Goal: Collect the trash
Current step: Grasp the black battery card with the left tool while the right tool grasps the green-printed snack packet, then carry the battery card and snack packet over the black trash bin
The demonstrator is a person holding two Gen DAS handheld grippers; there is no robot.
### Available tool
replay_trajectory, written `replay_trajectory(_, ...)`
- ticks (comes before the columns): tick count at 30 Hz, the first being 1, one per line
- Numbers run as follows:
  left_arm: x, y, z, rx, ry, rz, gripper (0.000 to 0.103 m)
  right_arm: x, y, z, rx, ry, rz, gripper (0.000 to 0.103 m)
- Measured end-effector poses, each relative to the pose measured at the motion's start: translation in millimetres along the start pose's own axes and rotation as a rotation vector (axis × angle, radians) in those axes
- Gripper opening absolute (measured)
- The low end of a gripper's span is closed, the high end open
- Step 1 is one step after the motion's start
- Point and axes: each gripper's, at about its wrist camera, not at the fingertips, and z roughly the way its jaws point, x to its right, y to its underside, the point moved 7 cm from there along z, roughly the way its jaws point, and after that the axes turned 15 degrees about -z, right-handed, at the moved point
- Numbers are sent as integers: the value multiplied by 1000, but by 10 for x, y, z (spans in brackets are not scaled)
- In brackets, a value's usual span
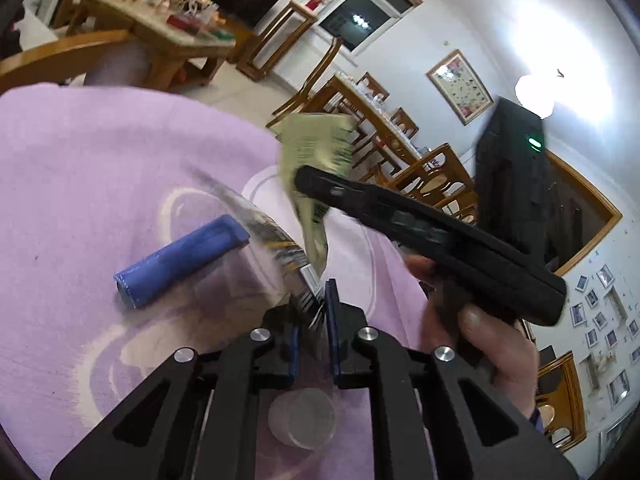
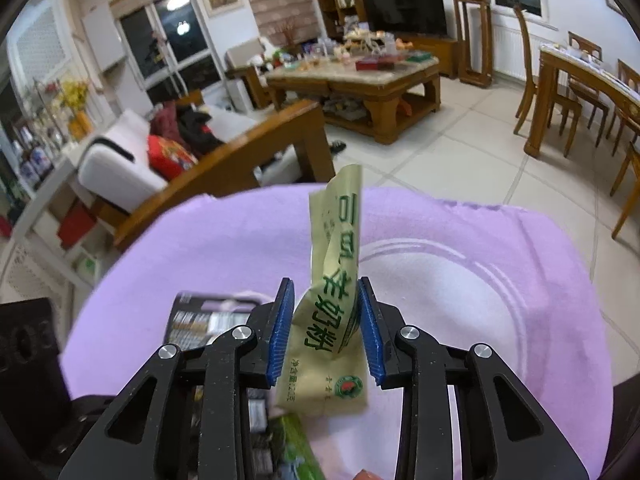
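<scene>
Right gripper (image 2: 326, 332) is clamped on a pale green sachet (image 2: 334, 280), lifted off the purple cloth (image 2: 520, 300); left gripper (image 1: 316, 320) is pinched shut on a silver-and-black wrapper (image 1: 276, 248), blurred, with a blue roll (image 1: 180, 260) lying loose on the cloth just beside it. Looks like the pick-up step with both hands loaded, so next both pieces need carrying to a bin, which I can't see in either view. Sachet carries green Chinese print, seemingly "羊奶粉"; the wrapper's text is unreadable.
</scene>
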Motion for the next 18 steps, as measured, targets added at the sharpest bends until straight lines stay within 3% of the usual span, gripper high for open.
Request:
replay_trajectory(10,155,8,-190,84,29,53,7,121,374,-1487,240,-7,106,32)
replay_trajectory(18,711,158,-337,115,98,148,7,310,895,-2524,375,29,165,32)
